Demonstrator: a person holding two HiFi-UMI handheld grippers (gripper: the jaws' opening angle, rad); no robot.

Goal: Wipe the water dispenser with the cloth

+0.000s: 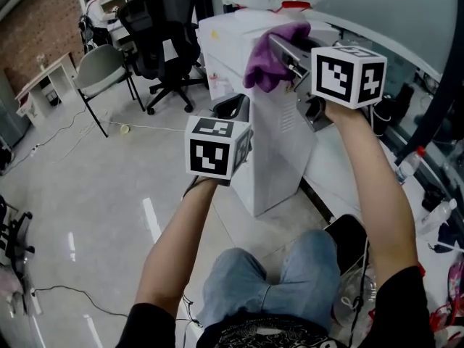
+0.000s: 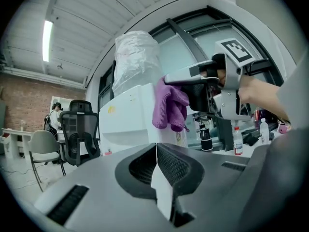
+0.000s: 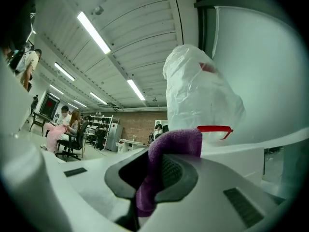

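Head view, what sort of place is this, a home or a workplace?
Most likely an open-plan office or lab workspace: black office chairs stand on a glossy floor, a person sits working behind them, and long ceiling strip lights run toward a brick wall.

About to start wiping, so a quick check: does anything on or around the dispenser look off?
Only one thing: the top of the water dispenser is wrapped in a crinkled white plastic bag, hiding what sits there. No spill or damage shows. The cloth is clamped in the right gripper.
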